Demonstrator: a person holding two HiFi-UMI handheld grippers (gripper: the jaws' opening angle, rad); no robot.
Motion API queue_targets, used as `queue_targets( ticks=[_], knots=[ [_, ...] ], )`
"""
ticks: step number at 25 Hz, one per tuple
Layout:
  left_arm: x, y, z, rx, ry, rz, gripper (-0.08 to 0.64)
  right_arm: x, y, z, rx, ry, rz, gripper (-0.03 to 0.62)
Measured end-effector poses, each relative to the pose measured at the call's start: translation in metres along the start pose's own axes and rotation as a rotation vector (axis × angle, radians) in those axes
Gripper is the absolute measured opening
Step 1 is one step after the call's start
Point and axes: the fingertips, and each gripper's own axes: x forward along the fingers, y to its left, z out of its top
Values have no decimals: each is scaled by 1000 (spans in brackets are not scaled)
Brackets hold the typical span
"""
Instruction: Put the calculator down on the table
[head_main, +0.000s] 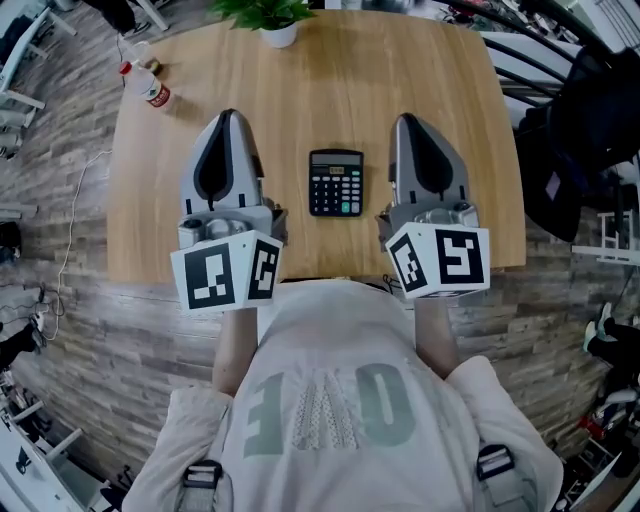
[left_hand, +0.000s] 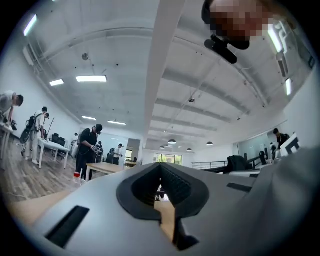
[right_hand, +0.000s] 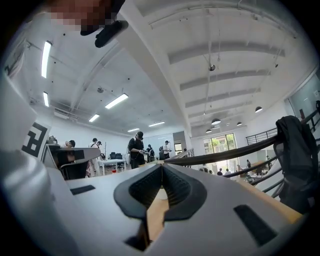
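A black calculator (head_main: 336, 182) lies flat on the wooden table (head_main: 420, 70), keys up, with nothing touching it. My left gripper (head_main: 228, 120) hovers to its left and my right gripper (head_main: 405, 124) to its right, both pointing away from me over the table. Neither holds anything. In the left gripper view the jaws of the left gripper (left_hand: 161, 165) meet at their tips, with nothing between them. In the right gripper view the right gripper (right_hand: 161, 167) is likewise shut and empty. Both gripper views look level across the room, so the calculator is hidden from them.
A potted plant (head_main: 272, 18) stands at the table's far edge. A small bottle with a red label (head_main: 150, 90) lies at the far left corner. A dark jacket (head_main: 585, 130) hangs on furniture to the right. People stand at distant tables (left_hand: 107, 167).
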Motion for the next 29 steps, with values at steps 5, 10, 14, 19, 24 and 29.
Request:
queue_targets(
  ticks=[5,10,14,19,24,29],
  knots=[
    [-12,-5,11,30,-33,4,9,-3,16,1,-39,10,31,18],
    [-14,-5,20,10,-56,-6,9,-4,24,6,-69,2,46,18],
    [-13,-7,22,-7,-55,-20,9,-6,26,8,-77,0,52,18],
    [-14,-8,22,-28,-55,-41,9,-6,30,9,-92,5,53,18],
    [-12,-8,22,-24,-55,-57,9,-3,35,8,-109,11,58,18],
    [-11,-6,20,-35,-50,-56,9,-1,41,6,-130,17,71,18]
  ],
)
